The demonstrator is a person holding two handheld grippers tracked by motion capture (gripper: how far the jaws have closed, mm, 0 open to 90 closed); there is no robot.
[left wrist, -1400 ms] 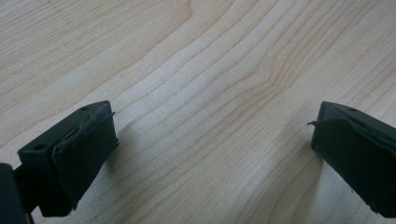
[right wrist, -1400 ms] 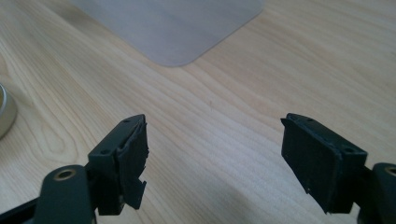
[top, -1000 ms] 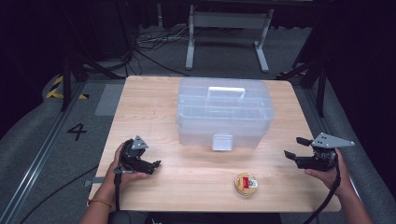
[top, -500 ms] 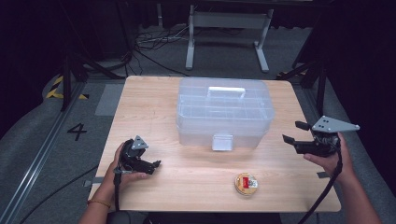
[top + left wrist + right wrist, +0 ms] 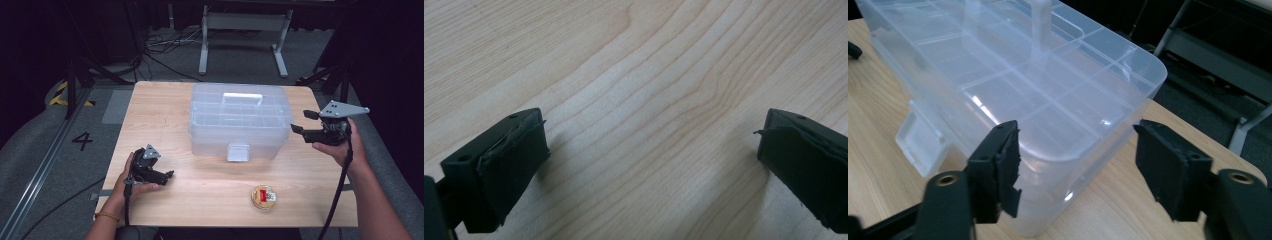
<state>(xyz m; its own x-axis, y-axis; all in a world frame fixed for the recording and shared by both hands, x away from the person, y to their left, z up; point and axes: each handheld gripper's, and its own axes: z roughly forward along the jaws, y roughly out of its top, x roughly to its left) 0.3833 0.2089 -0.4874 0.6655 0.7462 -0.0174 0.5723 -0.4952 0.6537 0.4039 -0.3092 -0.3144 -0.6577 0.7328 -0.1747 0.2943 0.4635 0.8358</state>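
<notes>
right gripper (image 5: 299, 122) nears clear, lidded box (image 5: 239, 120).

My left tongs (image 5: 169, 175) and right tongs (image 5: 301, 121) are black, grey three-cornered plates on top, black cables trailing; a thin bracelet (image 5: 105, 216) circles my left wrist

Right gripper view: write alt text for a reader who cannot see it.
The right gripper, jaws open with nothing between them, points at the corner of a clear plastic storage box on a wooden table. A latch tab hangs on the box's front.
</notes>
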